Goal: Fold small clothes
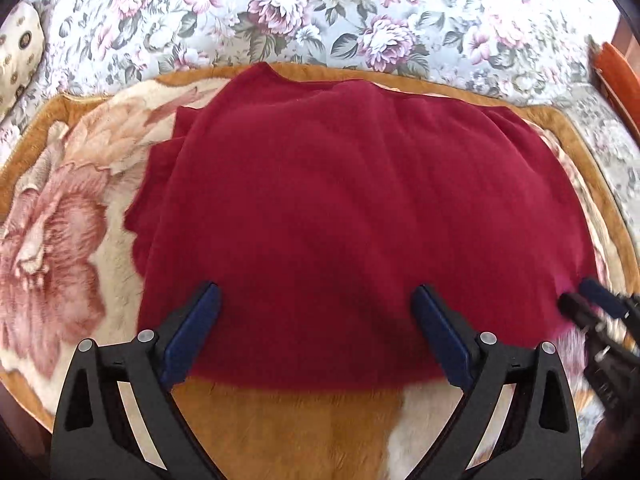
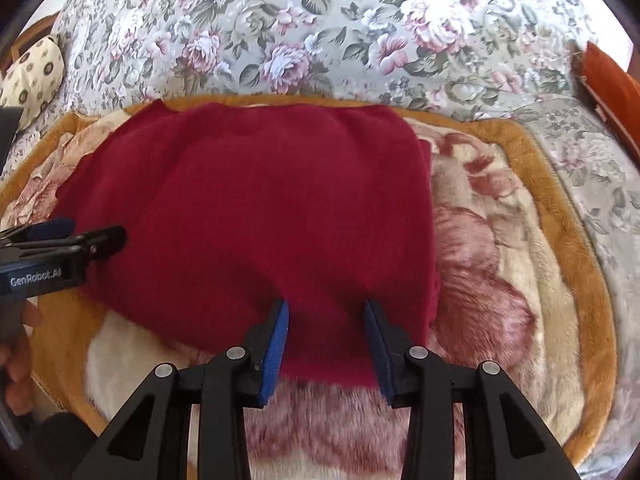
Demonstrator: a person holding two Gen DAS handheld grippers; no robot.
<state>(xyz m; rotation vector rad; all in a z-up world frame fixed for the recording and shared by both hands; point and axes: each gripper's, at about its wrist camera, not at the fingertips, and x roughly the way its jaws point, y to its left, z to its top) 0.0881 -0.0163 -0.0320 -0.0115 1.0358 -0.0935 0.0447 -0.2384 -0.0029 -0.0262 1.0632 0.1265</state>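
From my seat I list: one plush blanket (image 1: 80, 208), cream with large pink flowers and a tan border, spread flat. Under it, one bedspread (image 1: 320, 20) printed with pink and white blooms and grey-green leaves. One cream pillow (image 2: 34, 70) with dark round motifs, far left on the bedspread. One orange-brown wooden piece (image 2: 612, 80) at the right edge; I cannot tell what.

Floral bedspread (image 1: 320, 12), plush tan-bordered blanket (image 2: 520, 280)
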